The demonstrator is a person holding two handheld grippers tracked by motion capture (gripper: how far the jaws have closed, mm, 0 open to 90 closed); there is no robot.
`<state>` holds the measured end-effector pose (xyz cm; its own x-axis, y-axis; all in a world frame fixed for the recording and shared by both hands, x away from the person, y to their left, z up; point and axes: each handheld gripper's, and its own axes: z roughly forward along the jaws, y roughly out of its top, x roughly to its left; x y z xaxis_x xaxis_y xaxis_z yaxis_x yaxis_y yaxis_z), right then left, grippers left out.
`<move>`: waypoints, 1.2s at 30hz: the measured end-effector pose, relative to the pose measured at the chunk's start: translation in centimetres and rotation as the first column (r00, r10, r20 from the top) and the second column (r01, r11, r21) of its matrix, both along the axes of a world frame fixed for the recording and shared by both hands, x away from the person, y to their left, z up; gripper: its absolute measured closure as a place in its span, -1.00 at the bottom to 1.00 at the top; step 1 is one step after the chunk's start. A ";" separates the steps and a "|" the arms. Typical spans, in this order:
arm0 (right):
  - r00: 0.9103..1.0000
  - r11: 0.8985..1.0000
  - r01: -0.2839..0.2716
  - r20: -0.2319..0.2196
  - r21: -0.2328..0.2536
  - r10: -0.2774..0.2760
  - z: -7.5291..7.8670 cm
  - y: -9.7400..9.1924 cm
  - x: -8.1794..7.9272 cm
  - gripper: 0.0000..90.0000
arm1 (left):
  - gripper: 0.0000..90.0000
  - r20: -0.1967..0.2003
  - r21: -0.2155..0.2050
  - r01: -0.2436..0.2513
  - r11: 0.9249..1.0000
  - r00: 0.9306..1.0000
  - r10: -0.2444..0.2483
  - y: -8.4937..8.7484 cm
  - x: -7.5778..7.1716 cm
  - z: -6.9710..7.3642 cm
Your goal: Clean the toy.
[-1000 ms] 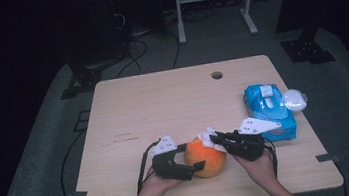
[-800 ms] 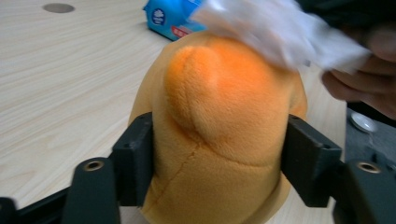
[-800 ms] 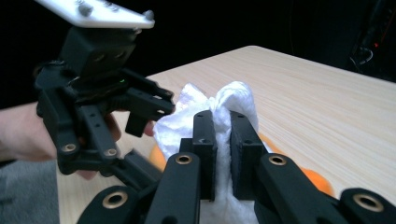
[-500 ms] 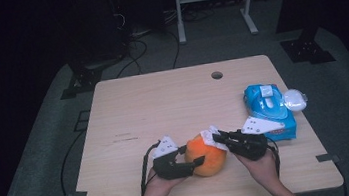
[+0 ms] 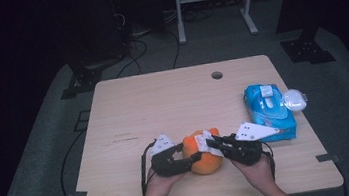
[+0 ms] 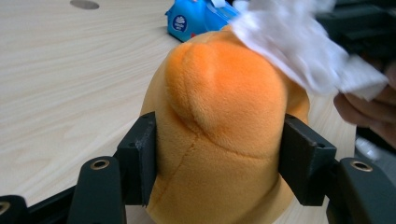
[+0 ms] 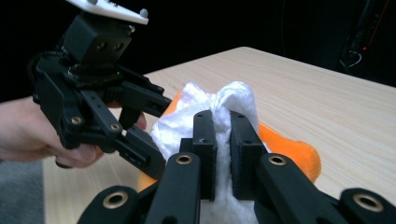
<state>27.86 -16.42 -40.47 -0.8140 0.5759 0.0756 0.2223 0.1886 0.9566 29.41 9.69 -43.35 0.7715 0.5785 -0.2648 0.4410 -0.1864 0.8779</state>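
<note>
Orange plush toy (image 5: 203,155) is sitting near the bench's (image 5: 163,104) front edge, where I'm clamping it in my left hand-held gripper (image 6: 217,158). My right hand-held gripper (image 7: 222,140) is pinching a white wipe (image 7: 219,105) against it; pressing too hard risks tipping the soft toy free.

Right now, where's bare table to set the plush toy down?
The whole far-left half of the table is bare, from its left edge to the cable hole. Crowded: the near middle, where both hand-held grippers meet at the orange plush toy, and the right edge, taken by the blue wipes pack.
</note>
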 end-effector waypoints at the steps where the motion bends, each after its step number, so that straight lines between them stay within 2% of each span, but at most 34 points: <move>1: 1.000 1.000 0.005 0.002 -0.009 -0.005 0.0 0.0 0.1 0.82 | -0.18 0.000 -0.005 -0.004 1.000 1.000 0.004 0.0 0.0 0.0; 5: 0.997 0.997 0.073 -0.017 -0.009 -0.073 -0.6 -1.5 1.2 0.82 | -0.18 -0.015 -0.018 -0.014 1.000 1.000 0.014 0.0 0.0 0.0; 6: 0.996 0.996 0.084 -0.041 0.003 -0.083 -0.9 -1.9 1.5 0.82 | -0.18 -0.016 -0.023 -0.015 1.000 1.000 0.015 -0.1 -0.1 0.0; 8: 0.994 0.996 0.093 -0.050 0.010 -0.093 -1.0 -2.1 1.5 0.82 | -0.18 -0.008 -0.020 -0.011 1.000 1.000 0.011 -0.5 -0.2 0.0; 10: 0.996 0.997 0.078 -0.037 0.009 -0.078 -0.6 -1.6 1.1 0.82 | -0.22 0.020 0.006 0.021 1.000 1.000 -0.021 -0.8 -0.6 0.0; 12: 0.999 0.999 0.040 -0.012 0.002 -0.040 -0.3 -0.9 0.7 0.82 | -0.30 0.034 0.010 0.055 0.998 0.998 -0.055 -1.0 -0.8 -0.1; 14: 0.999 1.000 0.031 -0.021 0.002 -0.031 -0.4 -0.9 0.7 0.82 | -0.45 0.042 0.016 0.096 0.995 0.994 -0.097 -0.9 -0.8 -0.1; 16: 0.999 0.999 0.029 -0.036 0.014 -0.029 -0.6 -1.3 1.0 0.82 | -0.59 0.046 0.009 0.078 0.997 0.996 -0.078 -0.6 -0.6 -0.1; 18: 0.999 0.999 0.029 -0.042 0.018 -0.028 -0.6 -1.5 1.0 0.82 | -0.71 0.026 -0.013 0.056 0.998 0.998 -0.055 -0.4 -0.1 -0.1; 20: 0.999 1.000 0.016 -0.041 0.015 -0.016 -0.5 -1.3 0.9 0.82 | -0.64 0.017 -0.009 0.073 0.997 0.997 -0.073 -0.4 0.0 -0.3; 22: 0.999 1.000 -0.002 -0.033 0.006 0.002 -0.3 -0.7 0.5 0.81 | -0.44 0.036 0.010 0.069 0.998 0.997 -0.070 -0.7 -0.5 -0.3; 24: 0.999 0.999 -0.033 -0.030 0.028 0.033 0.0 -0.3 0.2 0.81 | -0.23 0.089 0.047 0.039 0.998 0.995 -0.044 -1.2 -1.1 0.0; 25: 0.999 0.998 -0.042 -0.032 0.036 0.044 0.2 -0.1 0.1 0.81 | -0.16 0.129 0.074 0.015 0.997 0.991 -0.025 -1.6 -1.5 0.3; 26: 0.999 0.998 -0.048 -0.014 0.026 0.049 0.4 0.2 0.0 0.81 | -0.11 0.147 0.079 -0.001 0.997 0.989 -0.010 -1.7 -1.8 0.4; 28: 0.999 0.999 -0.039 0.005 0.013 0.039 0.7 0.0 0.0 0.81 | -0.06 0.212 0.093 -0.057 0.994 0.977 0.036 -1.9 -2.4 0.6; 29: 1.000 0.999 -0.031 -0.003 0.017 0.031 0.8 -0.2 0.2 0.81 | -0.06 0.238 0.107 -0.086 0.991 0.970 0.058 -2.0 -2.6 0.7; 30: 1.000 1.000 -0.017 -0.014 0.016 0.017 0.6 -0.5 0.5 0.81 | -0.07 0.251 0.113 -0.101 0.988 0.966 0.070 -2.0 -2.7 0.7; 31: 1.000 1.000 -0.005 -0.028 0.013 0.005 0.3 -0.9 0.8 0.81 | -0.11 0.244 0.115 -0.098 0.988 0.967 0.068 -2.1 -2.7 0.8; 33: 0.998 1.000 -0.003 -0.066 0.026 0.004 -0.5 -1.2 1.2 0.81 | -0.23 0.213 0.122 -0.061 0.991 0.977 0.034 -2.3 -2.6 0.6; 35: 0.998 1.000 0.006 -0.066 0.015 -0.005 -0.5 -1.2 1.2 0.81 | -0.34 0.171 0.100 -0.018 0.995 0.985 0.000 -2.2 -2.4 0.6; 36: 0.998 1.000 0.005 -0.064 0.021 -0.004 -0.3 -1.1 1.0 0.81 | -0.35 0.163 0.090 -0.006 0.996 0.987 -0.008 -2.0 -2.4 0.5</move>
